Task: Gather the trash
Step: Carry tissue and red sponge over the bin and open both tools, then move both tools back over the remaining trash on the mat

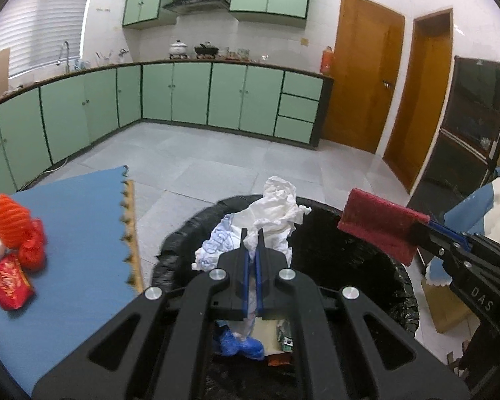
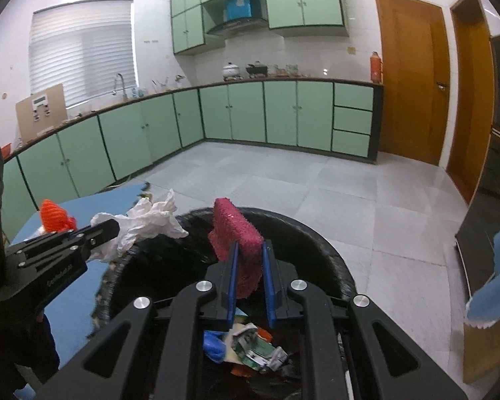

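Where the blue foam mat (image 1: 66,220) covers the bench at the far left of the left wrist view, an orange knitted item (image 1: 11,215), a red mesh ball (image 1: 33,250) and a red snack packet (image 1: 10,283) are seen lying close together, slightly blurred. Just right of the mat's toothed edge, a trash bin lined with a black bag (image 1: 400,286) is set on the grey tiled floor (image 1: 216,156). Crumpled white tissue (image 1: 276,213) is clamped in the jaws of the left gripper (image 1: 252,233), which are pressed nearly together on it, and the wad is held above the bin's near-left rim. Beneath it, inside the bin, a blue glove (image 1: 240,346), a piece of paper and some green-printed wrapping are visible. Further right, a dark red scrubbing pad (image 1: 380,225) is gripped by the right gripper (image 1: 426,230), its jaws closed on one end of the pad, above the bin's right side.

In the right wrist view the same order is repeated: the left gripper (image 2: 106,228) with the tissue (image 2: 143,223) at left, over the bin's rim (image 2: 333,256), then the pad (image 2: 240,236) standing upright between the blue-lined jaws of the right gripper (image 2: 251,250) over the open bin. Behind everything, green kitchen cabinets (image 2: 250,113) and a wooden door (image 2: 413,76) are seen.
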Demonstrator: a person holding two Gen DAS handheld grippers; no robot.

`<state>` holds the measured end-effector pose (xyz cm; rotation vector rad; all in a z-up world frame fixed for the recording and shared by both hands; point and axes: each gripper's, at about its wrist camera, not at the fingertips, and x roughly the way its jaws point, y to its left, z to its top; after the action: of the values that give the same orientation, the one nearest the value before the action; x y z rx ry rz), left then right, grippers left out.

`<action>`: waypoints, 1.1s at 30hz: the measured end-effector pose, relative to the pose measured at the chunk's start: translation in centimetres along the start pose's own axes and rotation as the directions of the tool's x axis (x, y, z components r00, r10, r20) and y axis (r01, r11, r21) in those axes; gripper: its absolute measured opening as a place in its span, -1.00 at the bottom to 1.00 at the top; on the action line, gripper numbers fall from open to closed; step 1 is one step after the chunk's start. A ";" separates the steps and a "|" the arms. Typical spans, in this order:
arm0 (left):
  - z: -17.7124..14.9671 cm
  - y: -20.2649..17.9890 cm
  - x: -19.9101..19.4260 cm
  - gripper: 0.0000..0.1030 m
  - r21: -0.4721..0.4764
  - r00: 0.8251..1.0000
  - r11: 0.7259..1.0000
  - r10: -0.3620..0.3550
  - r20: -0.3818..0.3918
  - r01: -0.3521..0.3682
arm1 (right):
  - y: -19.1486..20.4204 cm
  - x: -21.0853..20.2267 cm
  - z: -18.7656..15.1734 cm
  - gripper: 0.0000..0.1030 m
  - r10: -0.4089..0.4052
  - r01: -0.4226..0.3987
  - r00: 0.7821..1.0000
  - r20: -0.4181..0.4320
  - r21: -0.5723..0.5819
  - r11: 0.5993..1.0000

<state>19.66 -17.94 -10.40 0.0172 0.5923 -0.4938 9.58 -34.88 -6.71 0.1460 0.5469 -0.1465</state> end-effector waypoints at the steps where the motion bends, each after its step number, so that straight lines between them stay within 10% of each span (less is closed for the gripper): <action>1: -0.2 -0.4 0.6 -0.96 0.003 1.000 1.000 -0.004 -0.009 0.004 | -0.4 0.1 -0.3 -0.73 -0.007 0.007 1.000 -0.005 0.004 1.000; 13: -0.9 -1.8 4.6 -0.86 0.021 0.995 0.999 -0.045 -0.093 0.048 | -2.6 3.1 -1.9 -0.67 -0.045 0.048 0.996 -0.077 0.035 0.998; 15: -1.1 -1.7 4.7 -0.23 0.011 0.992 0.998 -0.061 -0.107 0.062 | -2.9 3.3 -2.0 -0.49 -0.056 0.059 0.994 -0.089 0.038 0.997; 22: -0.5 -0.1 3.0 0.06 -0.019 0.996 0.999 -0.049 -0.080 0.048 | -3.4 2.1 -2.5 0.66 -0.123 0.128 0.990 -0.063 0.078 0.989; 33: 0.2 6.3 -4.2 0.44 -0.019 0.995 0.995 0.094 0.023 -0.094 | 1.6 -0.5 -1.2 0.88 -0.044 0.043 0.999 0.012 0.064 0.997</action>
<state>19.60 -10.50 -8.80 0.0220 0.5697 -0.3971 8.86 -33.01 -7.34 0.1949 0.5328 -0.2070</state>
